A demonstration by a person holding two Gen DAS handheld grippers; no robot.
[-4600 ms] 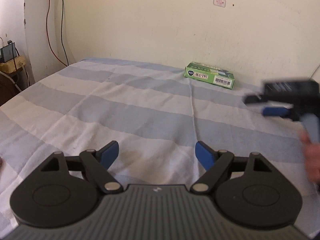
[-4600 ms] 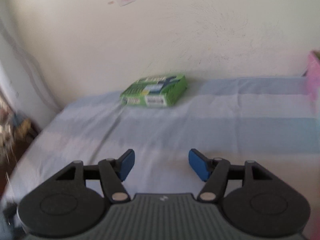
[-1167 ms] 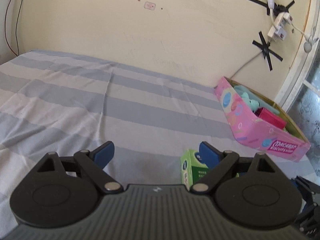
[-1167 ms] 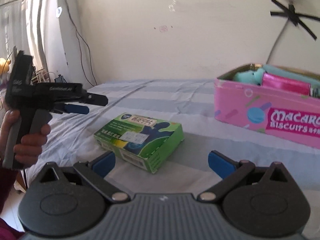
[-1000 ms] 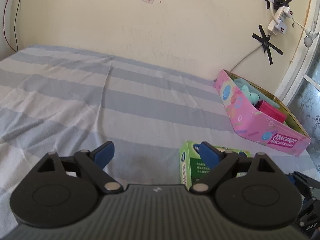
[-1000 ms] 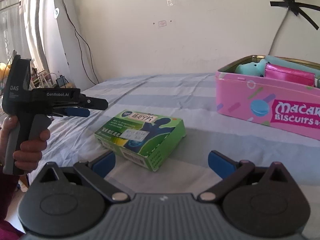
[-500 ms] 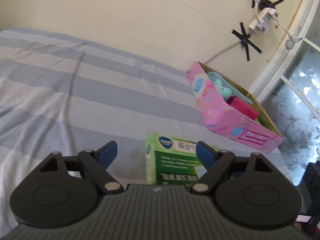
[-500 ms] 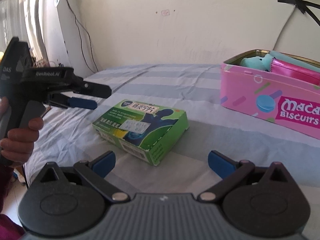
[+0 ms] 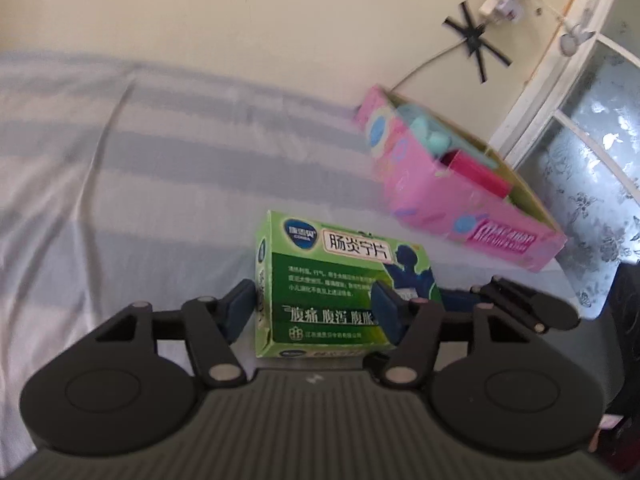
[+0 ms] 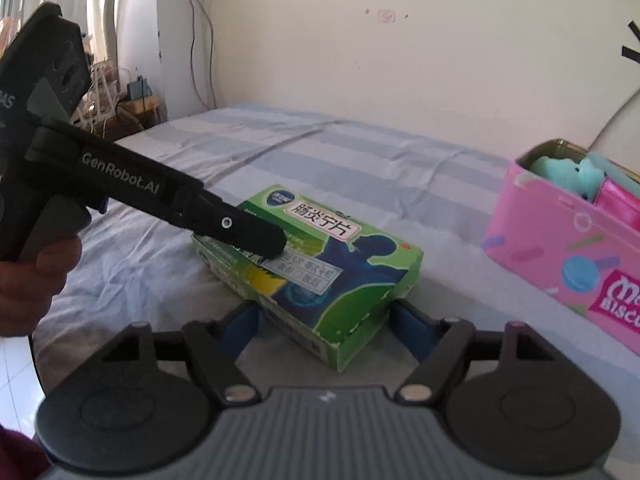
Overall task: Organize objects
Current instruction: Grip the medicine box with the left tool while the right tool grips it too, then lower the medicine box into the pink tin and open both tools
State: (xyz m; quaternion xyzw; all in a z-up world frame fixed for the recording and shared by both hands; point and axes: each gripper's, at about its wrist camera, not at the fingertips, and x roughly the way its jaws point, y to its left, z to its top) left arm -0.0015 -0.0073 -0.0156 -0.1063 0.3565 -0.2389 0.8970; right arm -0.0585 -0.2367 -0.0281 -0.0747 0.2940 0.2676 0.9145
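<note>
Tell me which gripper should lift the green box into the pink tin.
Probably the right gripper: its open fingers flank the green box's near corner, on the pink tin's side. The left gripper straddles only the box's left edge, one finger over its top.

A striped bedsheet meets a cream wall beside a frosted window.

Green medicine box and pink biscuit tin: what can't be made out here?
- Green box: in the left wrist view, the left tool covers its right near corner, so contact is unclear.
- Green box, right wrist view: the right tool straddles its near corner, grip unclear.
- Pink biscuit tin: cut by the right edge; motion-blurred in the left view.
- Tin contents: partly hidden by its walls.
</note>
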